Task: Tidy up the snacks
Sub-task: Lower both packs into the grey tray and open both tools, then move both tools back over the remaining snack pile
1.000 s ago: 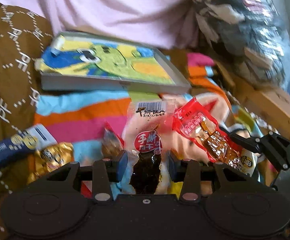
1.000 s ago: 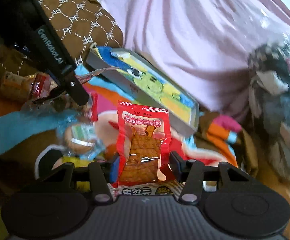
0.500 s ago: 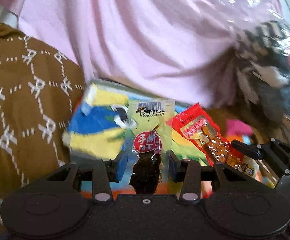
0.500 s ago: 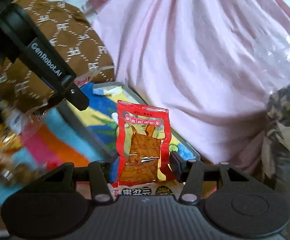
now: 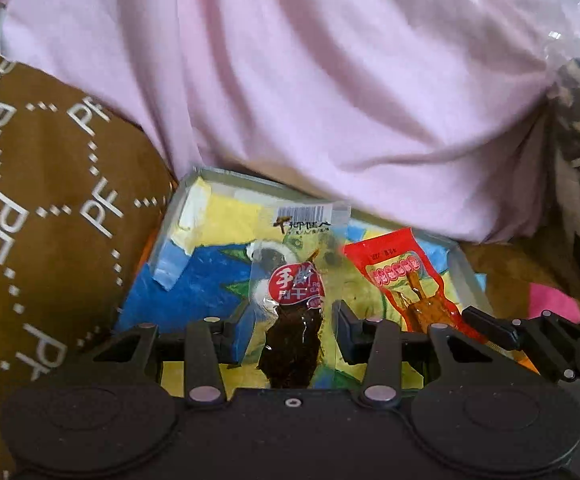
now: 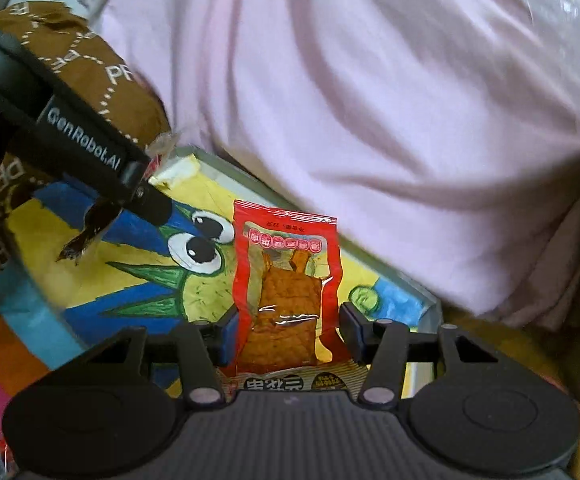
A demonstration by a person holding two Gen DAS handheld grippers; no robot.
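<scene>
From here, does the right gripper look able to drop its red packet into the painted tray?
Probably yes: the right gripper holds the red packet directly over the painted tray, with nothing between.

Both grippers are travelling from the striped blanket toward the shallow tray point(image 5: 462, 268) with the cartoon picture, which is filling far more of each view than a second ago. The left gripper point(image 5: 290, 320), carrying a clear packet point(image 5: 295, 280) of dark dried snack, is now hanging over the tray's blue and yellow base. The right gripper point(image 6: 288, 330), carrying a red packet point(image 6: 288, 280), is arriving above the cartoon's eyes. The loose snacks on the blanket are slipping out of view, and the pink cloth point(image 6: 369, 100) is looming larger behind.
</scene>
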